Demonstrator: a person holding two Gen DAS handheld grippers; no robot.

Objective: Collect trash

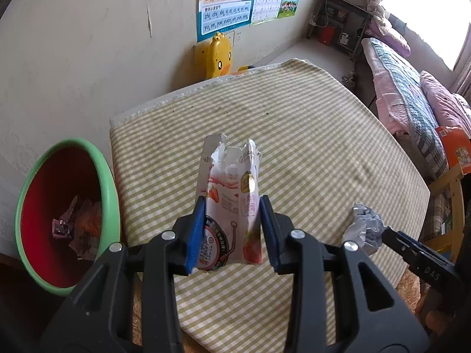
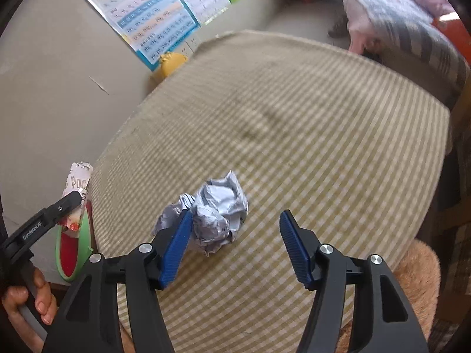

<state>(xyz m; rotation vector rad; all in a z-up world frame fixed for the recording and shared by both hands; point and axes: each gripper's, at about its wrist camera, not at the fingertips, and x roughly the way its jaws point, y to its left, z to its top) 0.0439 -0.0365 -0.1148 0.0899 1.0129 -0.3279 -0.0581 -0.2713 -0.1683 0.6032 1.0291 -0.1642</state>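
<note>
1. On the wall, a poster (image 1: 225, 3) shows pinyin we can read: "ang eng ing ong", "zhi chi shi".
2. We read "GenRobot.AI" on the left gripper (image 1: 232, 226) in the right view, and "POCA" on the pouch (image 1: 231, 206).
3. We hold that pouch upright over the checked table (image 1: 323, 135): torn top, white and pink, strawberry print, a QR code low down. Our left pads press both its sides.
4. Our right gripper (image 2: 235, 232) tilts down with jaws apart; one blue pad touches the grey crumpled paper (image 2: 217, 214) on the table, the other stands clear.
5. Beside the table sits a green-rimmed bin (image 1: 110, 194) holding wrappers.
6. Our left hand (image 2: 26, 303) wraps the handle.
</note>
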